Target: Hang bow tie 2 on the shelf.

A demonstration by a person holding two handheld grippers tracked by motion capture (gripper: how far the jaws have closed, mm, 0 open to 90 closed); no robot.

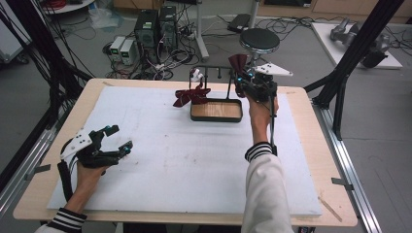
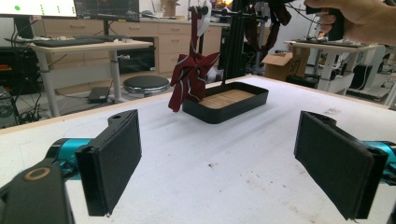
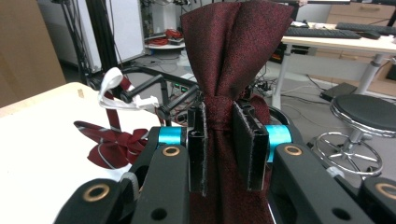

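Observation:
My right gripper (image 1: 241,77) (image 3: 226,144) is shut on the knot of a dark red bow tie (image 1: 238,62) (image 3: 233,46), held up at the far side of the table beside the black rack (image 1: 214,73) (image 3: 154,100). A second red bow tie (image 1: 191,96) (image 2: 189,79) (image 3: 112,142) hangs from the rack's left end by a white strap and droops over the edge of the black wood-bottomed tray (image 1: 216,110) (image 2: 226,100). My left gripper (image 1: 120,137) (image 2: 233,168) rests open over the white mat at the near left, nothing between its pads.
The white mat (image 1: 184,160) covers most of the wooden table. Beyond the far edge stand a black stool (image 1: 259,40) (image 3: 369,112), computers and cables on the floor. Black frame posts (image 1: 357,53) rise at the right.

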